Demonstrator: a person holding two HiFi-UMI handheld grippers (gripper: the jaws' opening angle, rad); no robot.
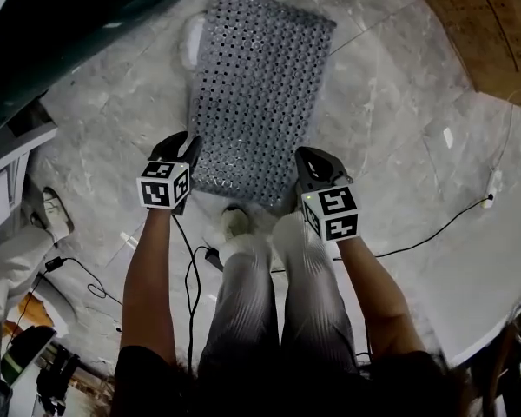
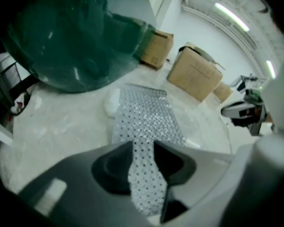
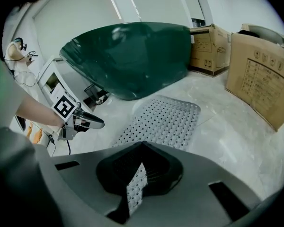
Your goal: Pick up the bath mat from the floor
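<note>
A grey, hole-patterned bath mat (image 1: 256, 85) lies flat on the marbled floor, straight ahead of the person's feet. My left gripper (image 1: 182, 148) hangs just over the mat's near left corner. In the left gripper view its jaws (image 2: 143, 148) stand apart, with the mat (image 2: 149, 112) showing through the gap and nothing gripped. My right gripper (image 1: 317, 165) is over the near right corner. Its jaws (image 3: 141, 167) leave only a narrow slit, through which I see the mat (image 3: 168, 119). The left gripper (image 3: 83, 122) also shows in that view.
A large dark green tub (image 1: 69, 24) looms beyond the mat at the left. Cardboard boxes (image 1: 482, 24) stand at the far right. Cables (image 1: 434, 233) trail over the floor on both sides of the person's legs. A small white object (image 1: 194, 42) lies at the mat's left edge.
</note>
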